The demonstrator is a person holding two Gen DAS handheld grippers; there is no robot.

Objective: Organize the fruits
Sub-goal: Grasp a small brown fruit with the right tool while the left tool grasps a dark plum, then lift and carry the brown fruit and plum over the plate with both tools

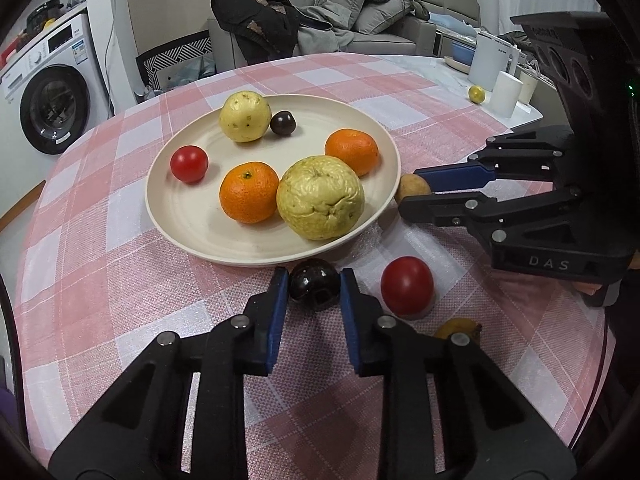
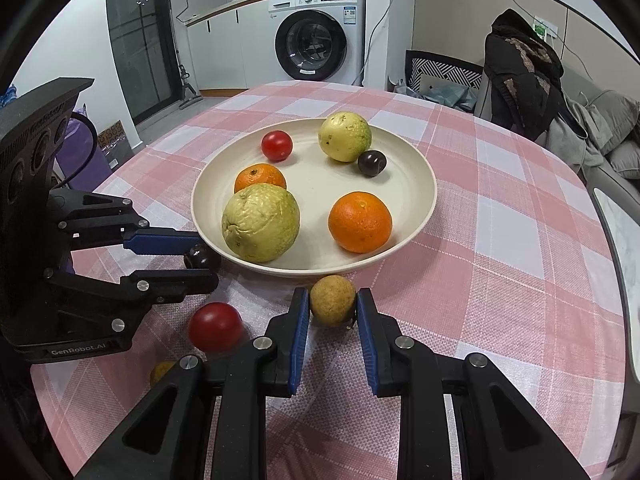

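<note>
A cream plate [image 1: 176,216] on the pink checked cloth holds two pale guavas, two oranges, a small tomato [image 1: 189,163] and a dark round fruit [image 1: 283,122]. Just in front of its near rim, my left gripper [image 1: 314,280] is shut on another dark, glossy round fruit [image 1: 314,290] that rests on the cloth. At the plate's right rim, my right gripper [image 2: 333,296] is shut on a small tan round fruit [image 2: 333,300], also on the cloth. A loose red tomato [image 1: 407,285] and a small yellow fruit [image 1: 458,327] lie between the two grippers.
White cups [image 1: 506,92] and a small yellow fruit [image 1: 477,94] stand on a marble counter at the back right. Beyond the table are a washing machine [image 2: 316,46], a sofa with clothes [image 1: 344,20] and a basket. The cloth curves off the round table edge nearby.
</note>
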